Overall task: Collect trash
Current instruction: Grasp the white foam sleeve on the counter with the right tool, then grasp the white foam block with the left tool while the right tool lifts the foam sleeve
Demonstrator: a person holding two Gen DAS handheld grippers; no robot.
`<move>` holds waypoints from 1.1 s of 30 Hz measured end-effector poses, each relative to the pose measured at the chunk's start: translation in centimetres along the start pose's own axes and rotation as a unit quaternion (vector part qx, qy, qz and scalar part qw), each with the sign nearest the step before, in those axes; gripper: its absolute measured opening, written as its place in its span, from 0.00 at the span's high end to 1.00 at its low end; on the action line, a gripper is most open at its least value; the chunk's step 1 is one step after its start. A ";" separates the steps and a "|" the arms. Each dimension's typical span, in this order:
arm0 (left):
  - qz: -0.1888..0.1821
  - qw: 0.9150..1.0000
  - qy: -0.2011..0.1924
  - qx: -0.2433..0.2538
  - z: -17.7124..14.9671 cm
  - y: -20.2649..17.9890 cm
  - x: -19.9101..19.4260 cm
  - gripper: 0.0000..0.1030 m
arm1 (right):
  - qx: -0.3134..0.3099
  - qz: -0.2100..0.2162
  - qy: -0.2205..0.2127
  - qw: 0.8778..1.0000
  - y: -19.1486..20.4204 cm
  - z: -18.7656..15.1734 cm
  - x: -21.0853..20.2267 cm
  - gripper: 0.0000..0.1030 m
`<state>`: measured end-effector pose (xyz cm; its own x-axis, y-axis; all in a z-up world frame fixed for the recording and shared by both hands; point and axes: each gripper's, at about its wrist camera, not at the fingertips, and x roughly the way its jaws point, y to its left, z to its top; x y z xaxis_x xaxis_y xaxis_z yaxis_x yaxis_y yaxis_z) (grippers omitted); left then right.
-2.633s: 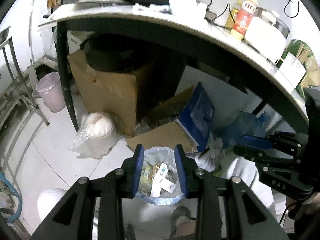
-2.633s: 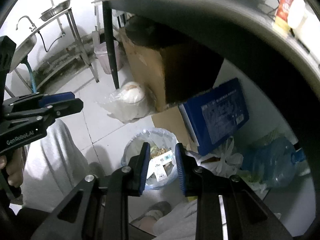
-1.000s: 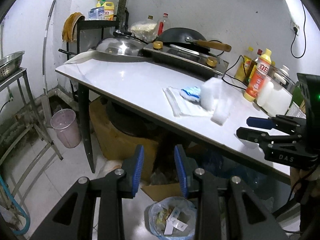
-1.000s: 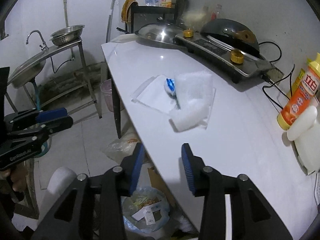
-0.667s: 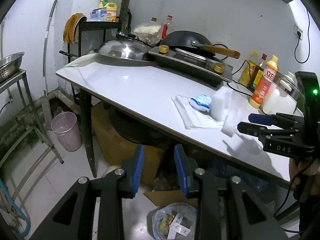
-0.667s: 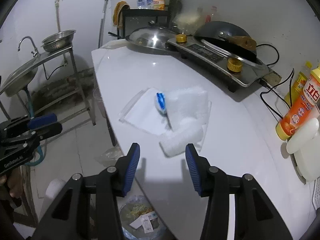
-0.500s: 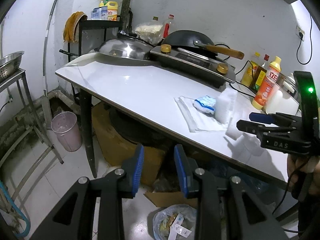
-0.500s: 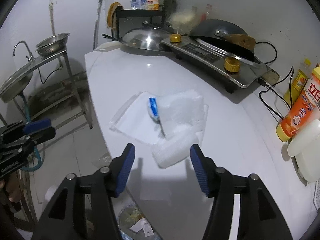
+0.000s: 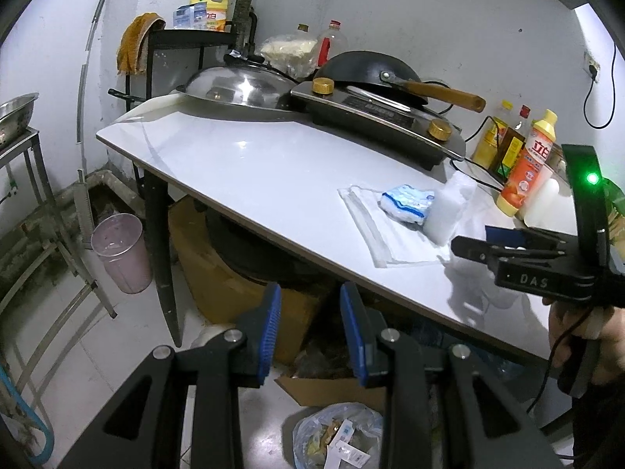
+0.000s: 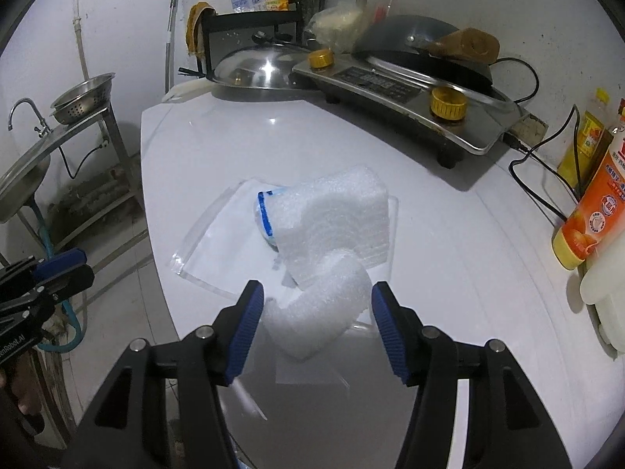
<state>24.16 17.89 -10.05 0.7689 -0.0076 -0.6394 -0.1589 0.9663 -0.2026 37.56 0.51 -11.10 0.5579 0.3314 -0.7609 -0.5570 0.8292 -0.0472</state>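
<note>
On the white table (image 10: 449, 273) lie a folded white foam sheet (image 10: 343, 211), a foam roll (image 10: 316, 312), a blue-and-white crumpled wrapper (image 10: 265, 215) and a clear plastic bag (image 10: 211, 250). My right gripper (image 10: 318, 316) is open, and the foam roll lies between its pads without being pressed. The left wrist view shows the right gripper (image 9: 468, 240) beside the foam (image 9: 449, 211) and the wrapper (image 9: 408, 201). My left gripper (image 9: 311, 328) is open and holds nothing; it hangs in front of the table edge, above a trash bag (image 9: 336, 434) on the floor.
An induction cooker (image 10: 398, 86) with a wok, a steel lid (image 10: 258, 68), a power cable (image 10: 539, 179) and bottles (image 10: 593, 211) line the back and right of the table. Under the table is a cardboard box (image 9: 218, 258). A pink bin (image 9: 121, 250) stands on the floor and a sink stand (image 10: 47, 148) on the left.
Both grippers rose from the trash bag under the table to the tabletop. The right gripper moved in over the foam roll and its jaws widened. The left gripper stayed open.
</note>
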 end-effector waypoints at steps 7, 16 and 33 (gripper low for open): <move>-0.006 1.000 -0.006 0.006 0.7 -1.2 0.1 0.70 | 0.022 0.039 0.005 0.999 -0.8 -0.5 0.5 0.58; -0.029 0.998 -0.011 0.060 3.4 -5.5 1.1 0.66 | 0.017 0.053 -0.008 0.998 -1.4 -1.2 -1.1 0.72; -0.054 0.992 0.009 0.114 8.1 -11.7 8.5 0.44 | 0.091 0.044 -0.043 0.994 -9.6 -4.1 -4.2 0.72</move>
<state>37.58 8.61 -7.06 0.7628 -0.1164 -0.6361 0.0698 0.9927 -0.0980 38.09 -10.71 -10.10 0.5673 0.4368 -0.6982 -0.4901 0.8603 0.1400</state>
